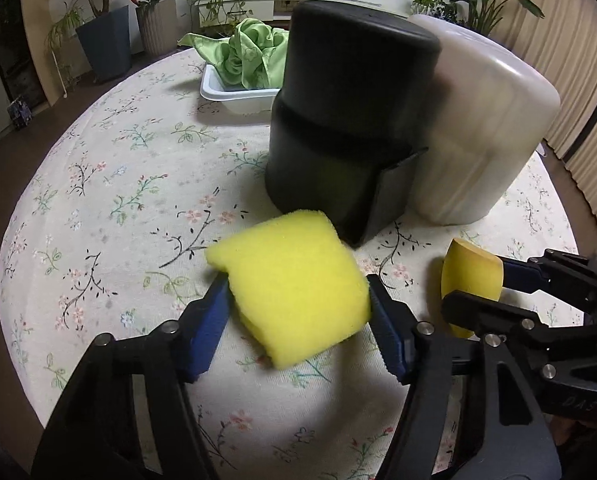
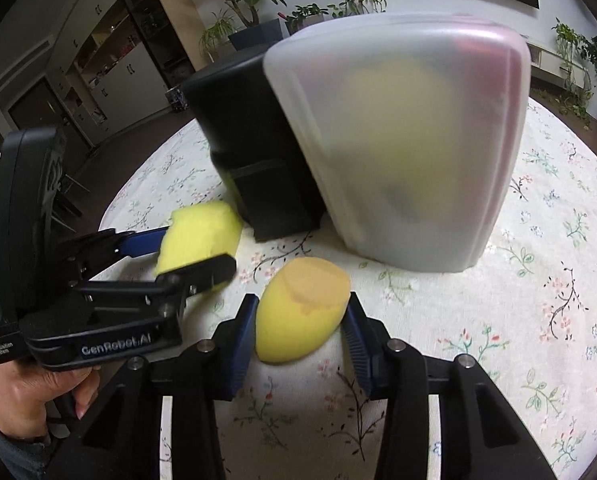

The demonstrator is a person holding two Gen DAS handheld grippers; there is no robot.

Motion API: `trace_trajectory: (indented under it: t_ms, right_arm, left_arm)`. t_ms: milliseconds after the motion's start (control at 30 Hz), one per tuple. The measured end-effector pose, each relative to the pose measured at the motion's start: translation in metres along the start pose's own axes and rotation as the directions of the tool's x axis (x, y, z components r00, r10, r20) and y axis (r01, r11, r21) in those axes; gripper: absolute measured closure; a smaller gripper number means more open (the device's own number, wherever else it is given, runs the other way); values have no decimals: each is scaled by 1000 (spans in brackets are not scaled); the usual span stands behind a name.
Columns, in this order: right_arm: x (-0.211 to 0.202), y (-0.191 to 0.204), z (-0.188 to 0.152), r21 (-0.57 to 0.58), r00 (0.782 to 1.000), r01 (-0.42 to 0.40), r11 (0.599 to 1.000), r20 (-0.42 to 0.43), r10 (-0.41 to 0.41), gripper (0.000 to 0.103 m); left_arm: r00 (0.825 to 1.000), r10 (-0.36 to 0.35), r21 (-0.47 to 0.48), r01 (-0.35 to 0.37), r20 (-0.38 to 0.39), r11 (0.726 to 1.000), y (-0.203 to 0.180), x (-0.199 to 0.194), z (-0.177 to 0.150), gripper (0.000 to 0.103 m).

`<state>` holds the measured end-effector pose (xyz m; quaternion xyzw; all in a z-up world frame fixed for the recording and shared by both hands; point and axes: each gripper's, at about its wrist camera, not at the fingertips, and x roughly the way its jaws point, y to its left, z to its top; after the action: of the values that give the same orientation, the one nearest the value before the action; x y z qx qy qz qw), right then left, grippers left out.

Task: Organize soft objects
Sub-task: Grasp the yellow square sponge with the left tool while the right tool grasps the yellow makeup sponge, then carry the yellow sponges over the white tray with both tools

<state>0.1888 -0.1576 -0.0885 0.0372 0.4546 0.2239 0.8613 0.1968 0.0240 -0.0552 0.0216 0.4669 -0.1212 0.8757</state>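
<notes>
A square yellow sponge point(image 1: 294, 264) sits between the blue pads of my left gripper point(image 1: 296, 284), which is shut on it just above the floral tablecloth point(image 1: 130, 184). To its right, my right gripper point(image 1: 474, 284) is shut on an egg-shaped yellow sponge point(image 1: 472, 268). In the right wrist view that egg-shaped sponge point(image 2: 302, 312) is pinched between the pads of the right gripper point(image 2: 302, 302). At the left of that view the left gripper point(image 2: 198, 248) holds the square sponge point(image 2: 202, 228).
A black bin point(image 1: 346, 128) and a translucent white bin point(image 1: 482, 128) stand side by side just beyond both grippers; a yellowish shape shows through the white bin point(image 2: 398, 128). Further back a white tray point(image 1: 218, 92) holds a green cloth point(image 1: 250, 56). Potted plants line the room behind.
</notes>
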Motion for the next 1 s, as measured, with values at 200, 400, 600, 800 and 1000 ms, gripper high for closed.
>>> trace_trajectory:
  t_ms: [200,400,600,800,1000]
  right_arm:
    - [-3,0,-2,-14,1000,17,1000,3,-17,59]
    - [-6,0,-2,-17,1000,15,1000,3,-15,61]
    - [-20,4,-3,-33,1000,8,999,27,-7,62]
    - [-44,-9,-7,-32,999,8,999,45,-6,62]
    - [-73,-42,-10,10,997,35,999,62,-36,62]
  left_arm:
    - [1000,-27,-13,27,12,1000,1,-4,-3,52]
    - [999,-24,-6,24,23,1000,-4,-8,-10,57]
    - [998,-45,-50,47,46,998,3,-21,-17,57]
    - [997,-38,-56,42,71,998,2,-41,-26,57]
    - [994,-59,-46,64,95,997,-6,-63,-30,57]
